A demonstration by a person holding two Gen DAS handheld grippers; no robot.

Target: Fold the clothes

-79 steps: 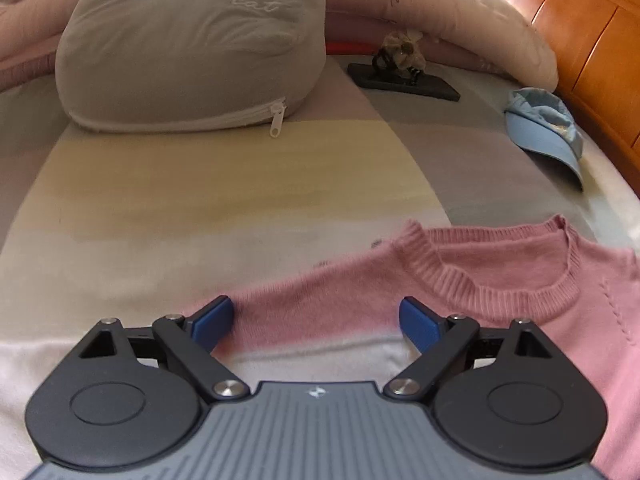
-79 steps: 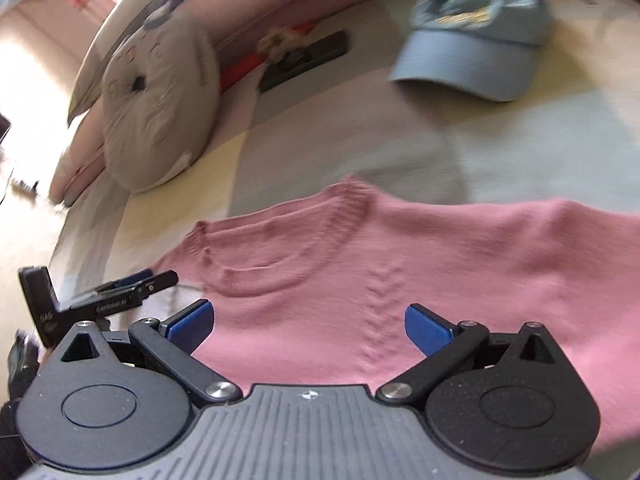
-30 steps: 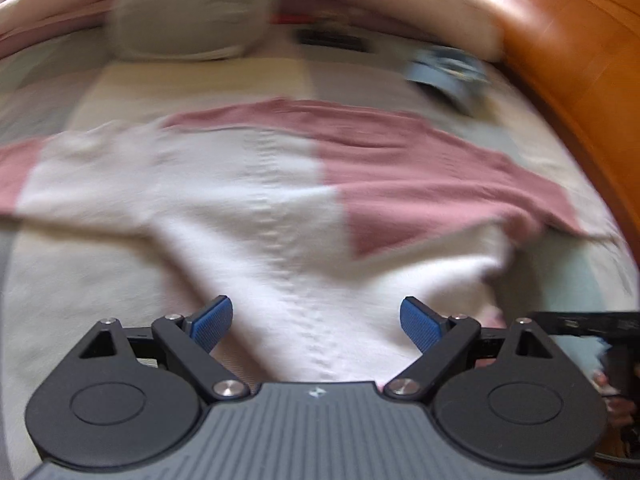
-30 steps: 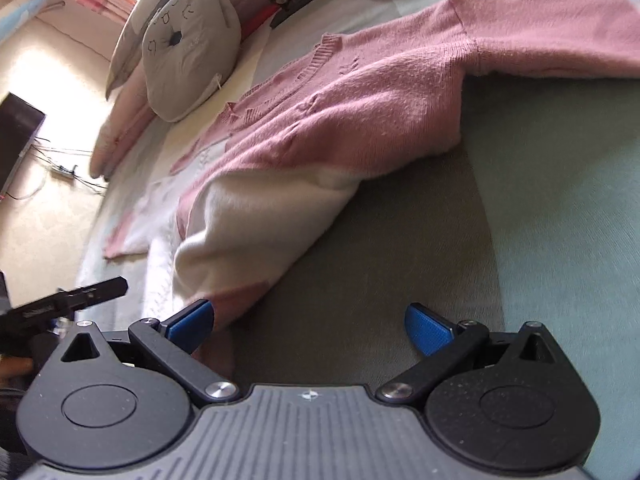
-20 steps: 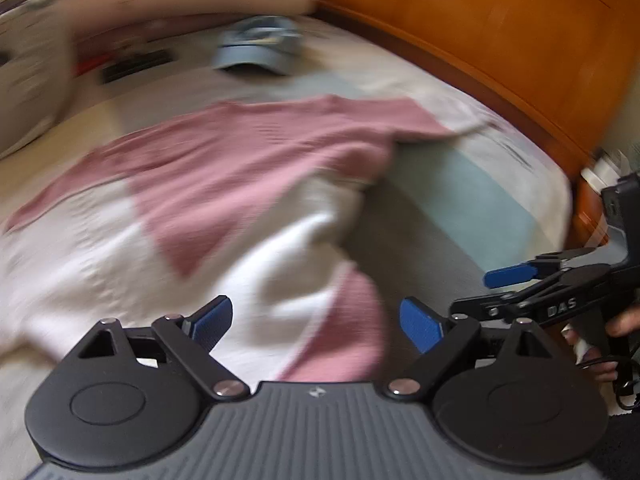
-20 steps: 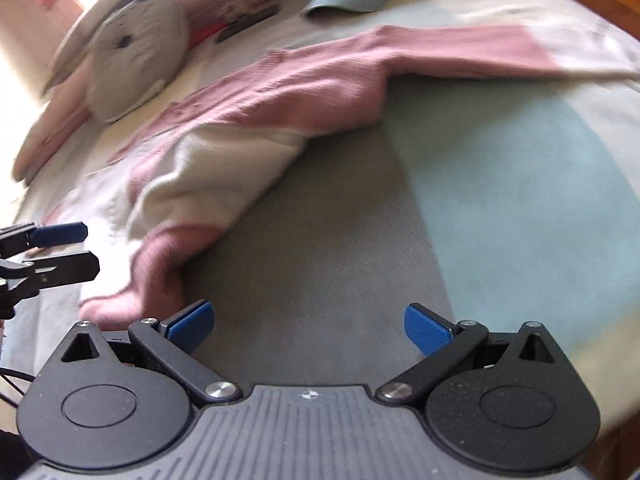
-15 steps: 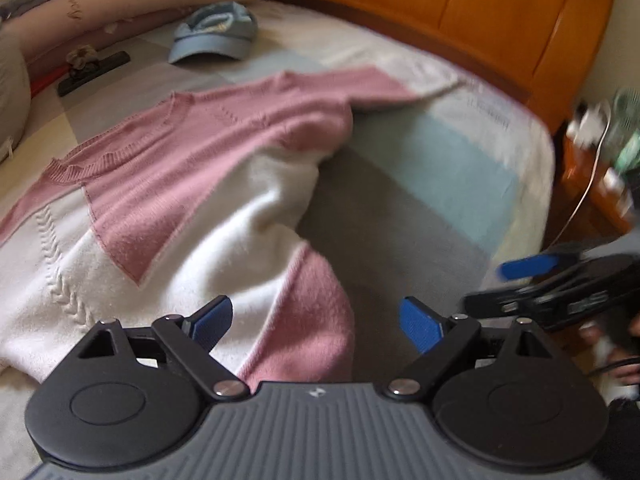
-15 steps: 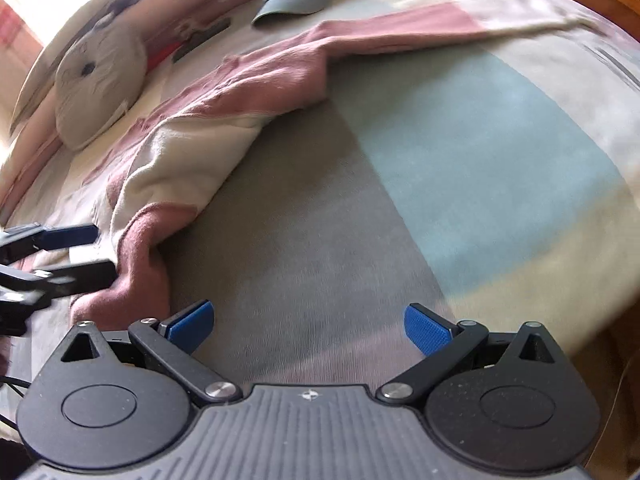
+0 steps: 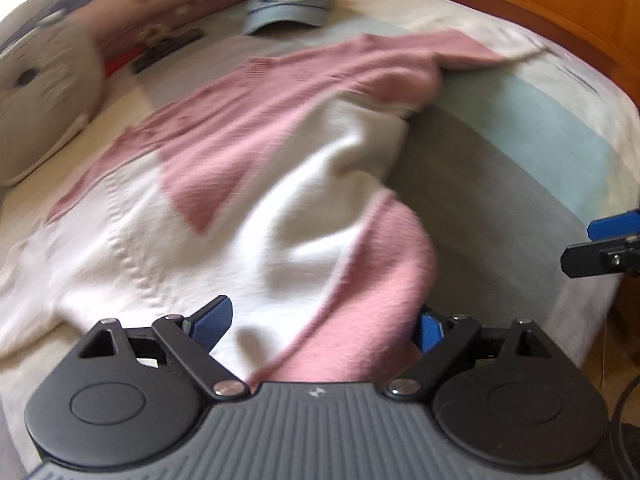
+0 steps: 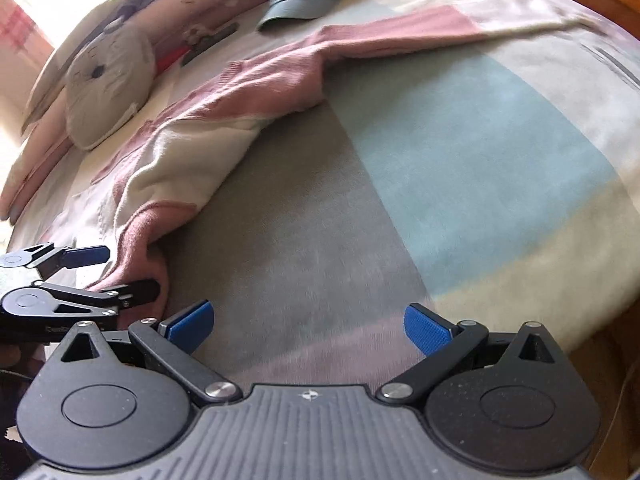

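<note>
Two grippers sit at the near edge of a bed on which a pink and cream sweater lies spread, filling the centre and left of the left wrist view. The left gripper has its jaws wide, and the sweater's pink hem corner lies between the blue pads without being pinched; that placement suggests it is lined up to take this corner for a first fold. The right gripper is also spread wide, with only bare striped bedcover between its pads, so it holds nothing and looks to be waiting beside the garment's edge. One sleeve stretches toward the upper right of the right wrist view, laid out flat, which should make folding it inward easy. No box, basket or drawer shows, so nothing is contained in anything. At the top of both views rest a blue cap and a grey cat-face pillow, well apart from the sweater's hem, probably clear of the folding.
</note>
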